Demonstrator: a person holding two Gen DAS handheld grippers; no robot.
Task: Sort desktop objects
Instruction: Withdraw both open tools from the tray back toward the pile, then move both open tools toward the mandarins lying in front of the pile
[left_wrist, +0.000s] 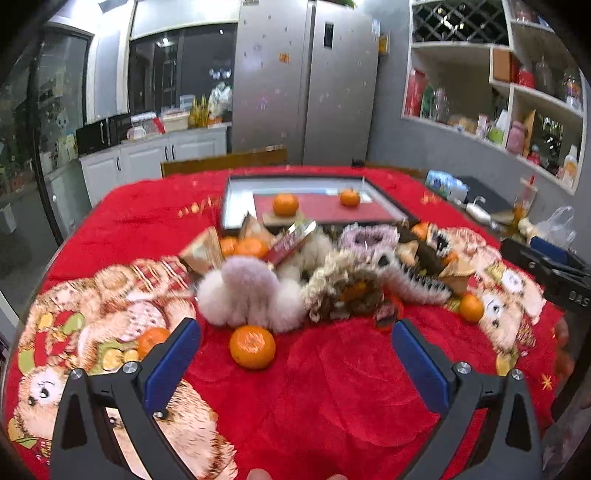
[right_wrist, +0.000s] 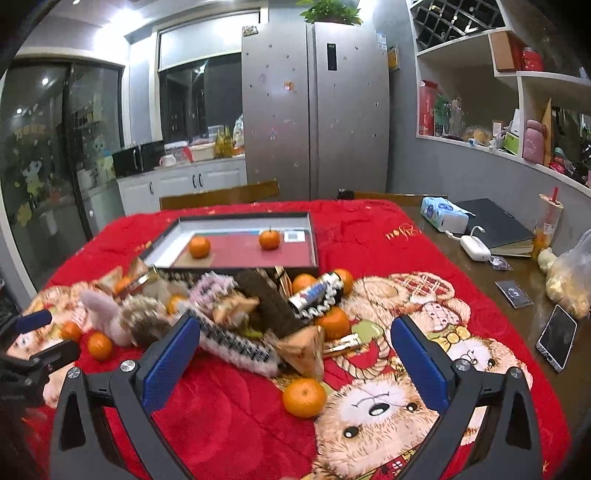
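- A heap of mixed things (left_wrist: 332, 266) lies in the middle of the red blanket (left_wrist: 332, 387): fluffy hair clips, small wrapped packets and tangerines, all jumbled and touching.
- A pale pink fluffy clip (left_wrist: 251, 291) sits at the near left of the heap; a brown-and-cream fluffy clip (left_wrist: 343, 284) lies just beside it on the right.
- One tangerine (left_wrist: 252, 346) rests on the blanket just in front of the pink clip, apart from the rest.
- Behind the heap stands a shallow black tray (right_wrist: 314, 236) with two tangerines inside, one to the left (right_wrist: 199, 246) and one to the right (right_wrist: 269, 239), well apart.
- In the right wrist view, a lone tangerine (right_wrist: 305, 397) lies on the blanket near a tan wrapped packet (right_wrist: 306, 354).
- The left gripper (left_wrist: 295, 354) hangs over the blanket in front of the heap, jaws spread wide, holding nothing.
- The right gripper (right_wrist: 295, 354) also has its jaws wide apart and empty, near the heap's right side.
- A phone (right_wrist: 557, 341) lies on the bare table at the far right.
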